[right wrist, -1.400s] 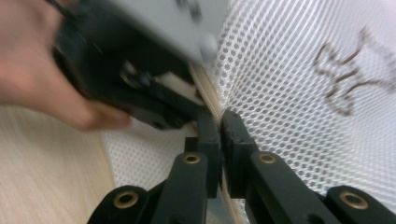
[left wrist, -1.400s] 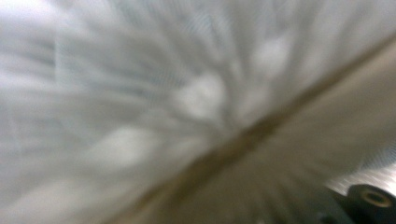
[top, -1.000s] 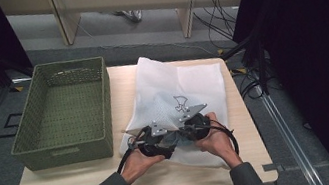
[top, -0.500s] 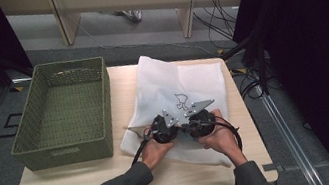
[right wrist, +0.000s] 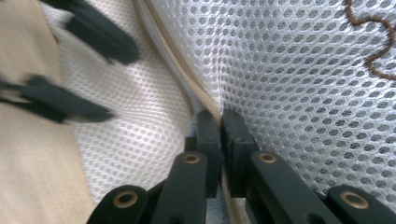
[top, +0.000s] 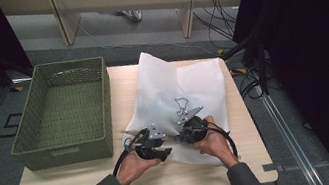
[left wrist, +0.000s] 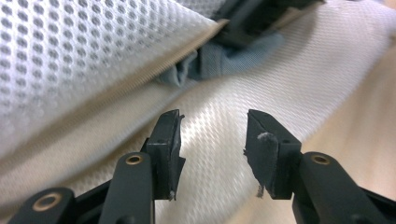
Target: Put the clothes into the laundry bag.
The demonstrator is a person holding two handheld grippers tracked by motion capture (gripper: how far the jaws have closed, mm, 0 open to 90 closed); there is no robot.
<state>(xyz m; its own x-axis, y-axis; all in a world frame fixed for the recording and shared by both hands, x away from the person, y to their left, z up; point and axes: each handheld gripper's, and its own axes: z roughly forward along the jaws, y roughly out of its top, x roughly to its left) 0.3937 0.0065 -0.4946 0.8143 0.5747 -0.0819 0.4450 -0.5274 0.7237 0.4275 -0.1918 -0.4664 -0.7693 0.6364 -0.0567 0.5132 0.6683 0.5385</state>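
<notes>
Right tongs (right wrist: 220,135), nearest the person's edge of the light wooden surface (top: 91,183), are clenched on the beige zip-edged seam (right wrist: 205,100) of the white mesh fabric bag (right wrist: 289,84); pads squeeze the seam tight w/ mesh bunching up on both sides. In the high view the right tongs (top: 189,125) sit on the bag's (top: 177,90) near part, w/ the hand (top: 214,142) just behind them. Left tongs (left wrist: 212,133) are released: jaws have just been opening, stand apart, nothing pinched; smooth cream fabric of the bag (left wrist: 219,140) lies under the gap, not gripped. Just beyond them the mesh layer's beige edge (left wrist: 140,79) runs slantwise, w/ a grey fabric bit (left wrist: 224,60) tucked under it; can't tell what that bit is. In the high view the left tongs (top: 155,137) are just beside the right ones, at the bag's near-left corner, w/ their hand (top: 133,162) behind them & black cables looping off both. Past the right tongs a thin brown squiggle motif (top: 182,104) is stitched on the mesh, also seen in the right gripper view (right wrist: 373,42). Bag spreads away from both tongs across the surface to its far edge, wrinkled, top corner folded up. Off to the left tongs' left, well apart from the bag: green woven rectangular basket (top: 103,102). Beyond the surface: grey floor w/ cables.
</notes>
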